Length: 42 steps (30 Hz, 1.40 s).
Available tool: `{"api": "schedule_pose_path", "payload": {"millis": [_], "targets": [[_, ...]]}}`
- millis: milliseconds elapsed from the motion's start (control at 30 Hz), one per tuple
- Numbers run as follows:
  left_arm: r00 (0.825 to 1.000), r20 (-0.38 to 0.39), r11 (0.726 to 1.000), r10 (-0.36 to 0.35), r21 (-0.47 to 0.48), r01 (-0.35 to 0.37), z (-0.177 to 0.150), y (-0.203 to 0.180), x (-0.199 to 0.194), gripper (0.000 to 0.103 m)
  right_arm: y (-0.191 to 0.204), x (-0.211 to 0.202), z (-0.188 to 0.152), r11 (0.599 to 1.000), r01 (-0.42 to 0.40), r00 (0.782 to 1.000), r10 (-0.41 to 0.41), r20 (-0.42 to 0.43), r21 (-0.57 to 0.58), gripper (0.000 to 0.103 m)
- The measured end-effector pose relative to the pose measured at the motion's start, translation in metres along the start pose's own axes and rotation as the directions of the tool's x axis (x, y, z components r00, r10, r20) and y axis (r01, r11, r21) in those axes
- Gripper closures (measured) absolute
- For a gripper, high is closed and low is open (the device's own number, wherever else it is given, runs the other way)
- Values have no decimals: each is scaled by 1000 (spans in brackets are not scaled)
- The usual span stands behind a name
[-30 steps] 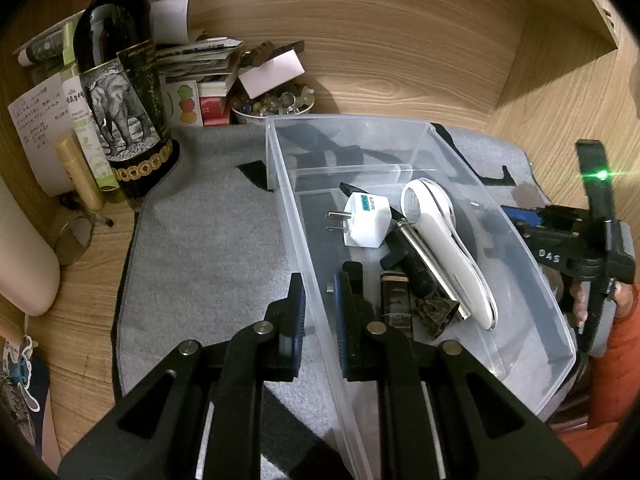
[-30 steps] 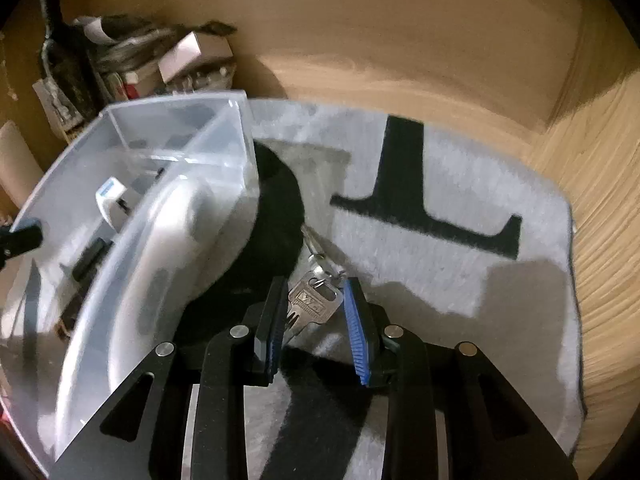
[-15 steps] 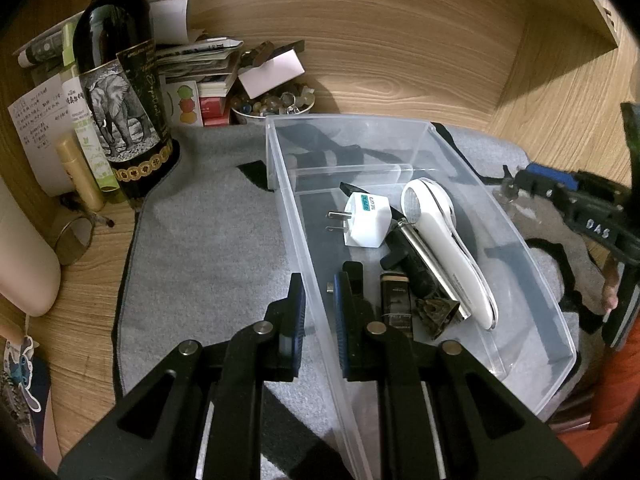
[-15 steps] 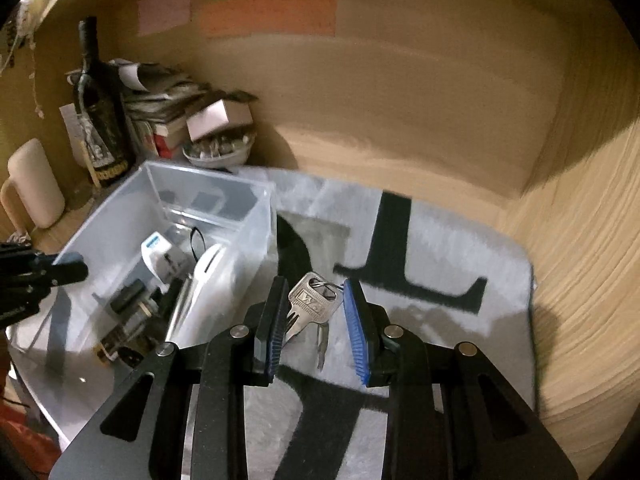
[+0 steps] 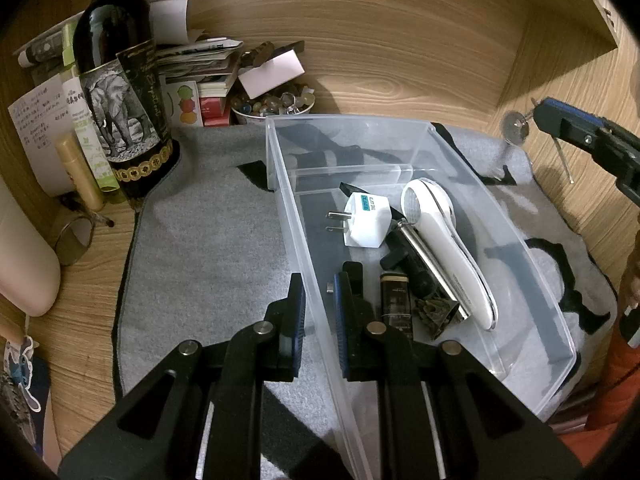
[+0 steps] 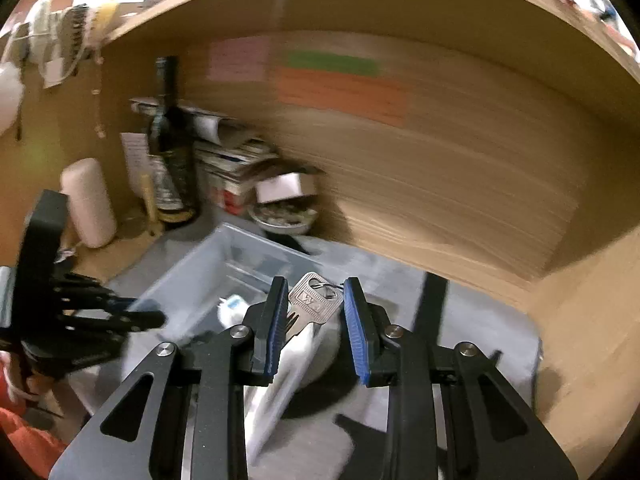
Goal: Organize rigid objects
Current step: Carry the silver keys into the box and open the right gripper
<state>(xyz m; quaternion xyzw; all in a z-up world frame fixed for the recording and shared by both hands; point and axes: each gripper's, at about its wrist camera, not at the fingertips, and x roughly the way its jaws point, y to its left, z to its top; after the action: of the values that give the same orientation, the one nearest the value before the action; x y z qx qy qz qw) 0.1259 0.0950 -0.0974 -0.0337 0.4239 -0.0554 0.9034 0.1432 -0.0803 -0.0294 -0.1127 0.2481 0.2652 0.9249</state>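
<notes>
Your left gripper (image 5: 318,312) clamps the near wall of the clear bin (image 5: 480,184), which holds a white plug (image 5: 366,220). Your right gripper (image 6: 316,320) holds a silver key (image 6: 314,304), stamped head up, above the bin.

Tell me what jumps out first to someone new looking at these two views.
The silver key clamped between the right gripper fingers, held up in the air near the clear plastic bin. Next, the left gripper pinching the bin's near wall, with a white plug adapter and white handheld device inside. At back left stands a dark bottle with an elephant label.
</notes>
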Motion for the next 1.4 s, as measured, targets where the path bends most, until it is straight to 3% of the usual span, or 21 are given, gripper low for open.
{"api": "schedule_pose_path", "payload": {"millis": [200,533,800,933,1300,1400], "targets": [[1000,0,1000,-1,-2,1,0,0,0,89,26,16,-2,995,-86,996,85,-34,-41,77],[1000,0,1000,-2,-2,2,0,0,0,89,50,56,-17,985,-168,975,159,-153,-46,77],[1000,1,1000,-4,-5,4,1,-1,0,89,45,80,-25,984,-178,953,175,-249,11,77],[1000,-2,1000,-3,-1,3,1,-2,-1,89,40,75,-25,988,-152,957,151,-247,15,76],[999,1,999,42,35,-42,1,-6,-7,89,28,26,-21,994,-108,988,109,-108,19,38],[998,12,998,55,31,-55,1,-8,-13,89,24,15,-23,995,-99,992,101,-80,32,37]]}}
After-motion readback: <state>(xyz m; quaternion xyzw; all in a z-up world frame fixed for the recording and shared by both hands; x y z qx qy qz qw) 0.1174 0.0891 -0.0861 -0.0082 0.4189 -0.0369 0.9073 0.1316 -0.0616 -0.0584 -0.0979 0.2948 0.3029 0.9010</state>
